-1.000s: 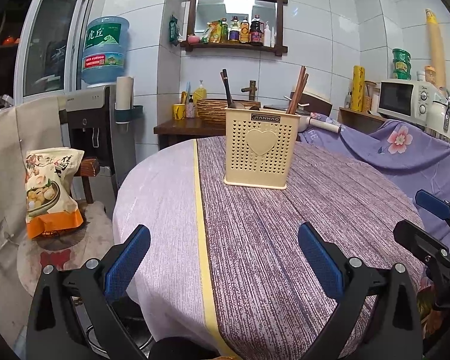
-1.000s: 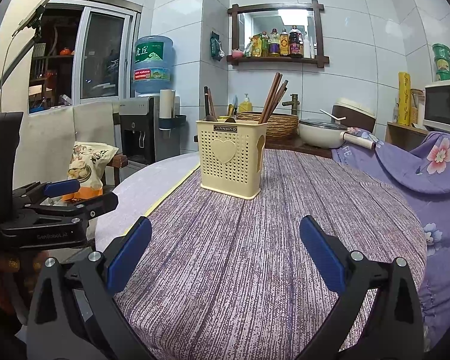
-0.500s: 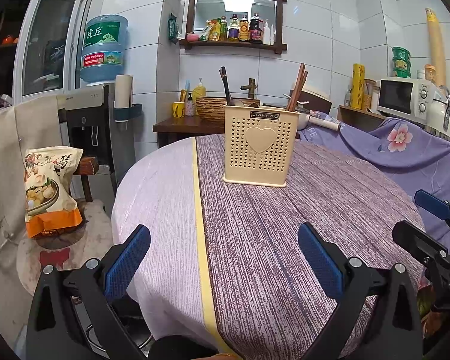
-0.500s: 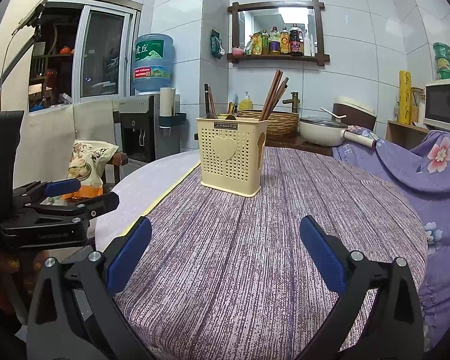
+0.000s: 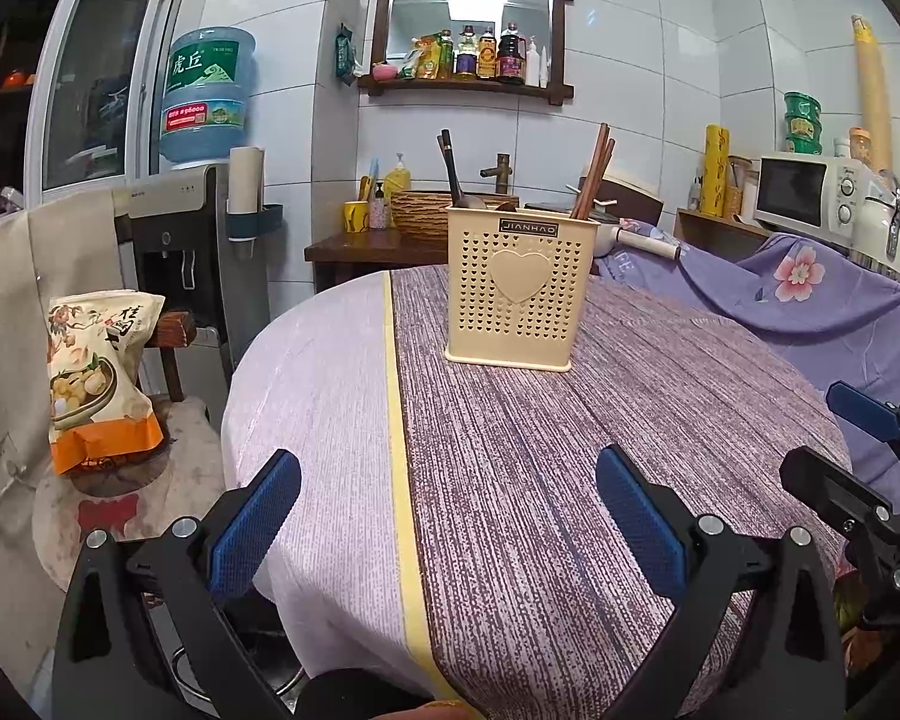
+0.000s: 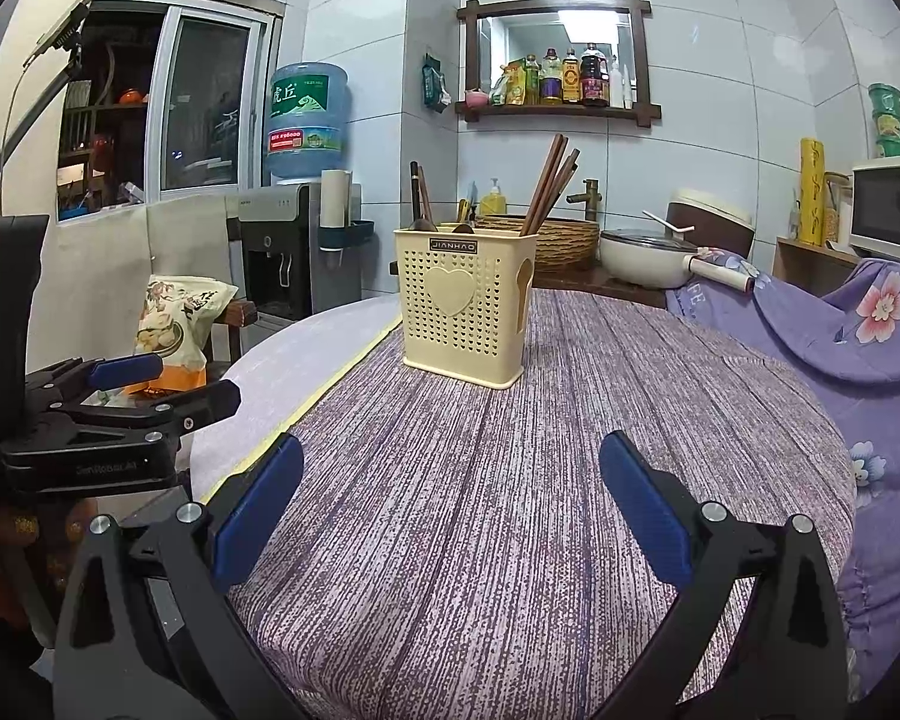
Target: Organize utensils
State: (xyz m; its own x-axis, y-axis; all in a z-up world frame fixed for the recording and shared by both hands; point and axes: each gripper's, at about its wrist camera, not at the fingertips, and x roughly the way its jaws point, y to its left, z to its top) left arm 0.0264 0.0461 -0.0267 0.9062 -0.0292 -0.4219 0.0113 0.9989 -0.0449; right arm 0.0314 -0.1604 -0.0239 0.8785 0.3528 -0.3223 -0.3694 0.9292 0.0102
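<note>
A cream perforated utensil holder [image 5: 517, 287] with a heart on its front stands upright on the round table [image 5: 570, 450]. It also shows in the right wrist view [image 6: 465, 312]. Brown chopsticks [image 6: 549, 183] lean in its right part and dark-handled spoons [image 6: 420, 195] stand in its left part. My left gripper [image 5: 447, 516] is open and empty, near the table's front edge. My right gripper [image 6: 450, 507] is open and empty, over the front of the table. Each gripper sees the other at its side.
The table has a purple striped cloth [image 6: 540, 450] with a yellow band [image 5: 399, 420]. A snack bag [image 5: 99, 378] sits on a stool at the left. A water dispenser [image 5: 198, 240], a pot [image 6: 648, 255] and a microwave [image 5: 810, 198] stand behind.
Both views have risen and drawn back slightly; the holder sits a little lower in frame. Both grippers stay open. Nothing on the table has moved.
</note>
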